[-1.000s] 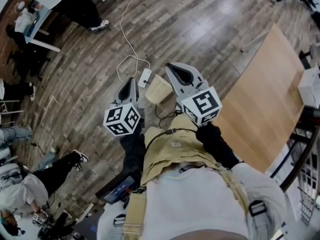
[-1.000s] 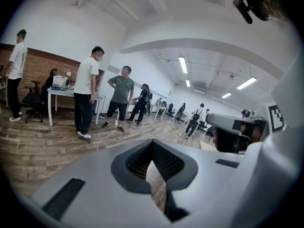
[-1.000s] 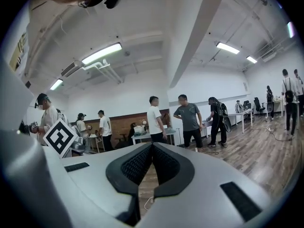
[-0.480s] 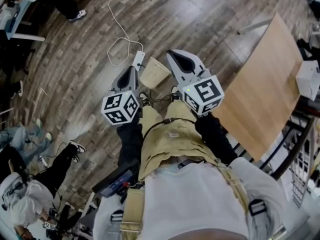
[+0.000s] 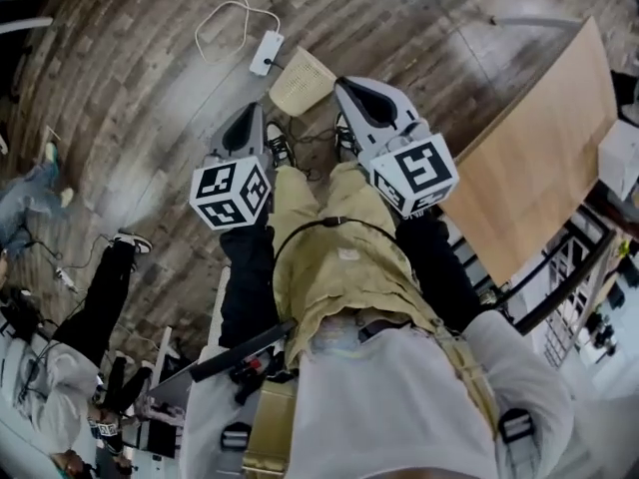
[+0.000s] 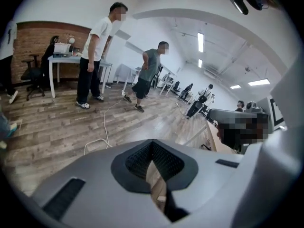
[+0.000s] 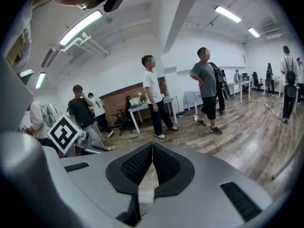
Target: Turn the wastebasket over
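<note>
The wastebasket (image 5: 302,80) is a small tan basket with woven-looking sides, down on the wood floor just ahead of the person's shoes. My left gripper (image 5: 252,110) hangs a little to the basket's lower left, apart from it. My right gripper (image 5: 343,86) is close by the basket's right side; whether it touches I cannot tell. In the left gripper view the dark ribbed pads (image 6: 142,158) meet at the tip with nothing between them. The right gripper view shows its pads (image 7: 164,163) together the same way. Each gripper's own body hides the basket in its view.
A white power strip (image 5: 265,52) with a looped cable lies on the floor just left of the basket. A light wooden table (image 5: 539,158) stands to the right. People sit at the left (image 5: 110,267), and others stand farther off (image 6: 95,56) (image 7: 154,96).
Both grippers have come down toward the floor and now sit beside the basket. The basket and power strip have slid upward in the head view. Both jaws stayed together.
</note>
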